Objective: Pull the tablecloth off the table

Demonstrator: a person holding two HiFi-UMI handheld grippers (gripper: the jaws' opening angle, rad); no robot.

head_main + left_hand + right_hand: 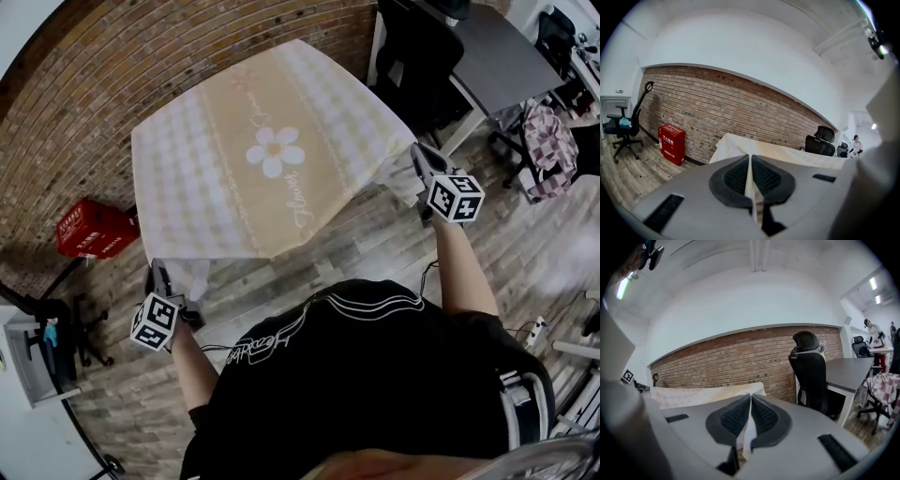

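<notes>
tablecloth spread over the table, flower print only in head view. gripper views alone show the pinch: left gripper, right gripper each clamped on a table-near-side cloth corner.

A red-brick wall is running under white plaster, and grey wood planks are covering the floor. A red box is standing by the bricks; a black office chair is sitting beside a grey office table, ceiling lights glowing
</notes>
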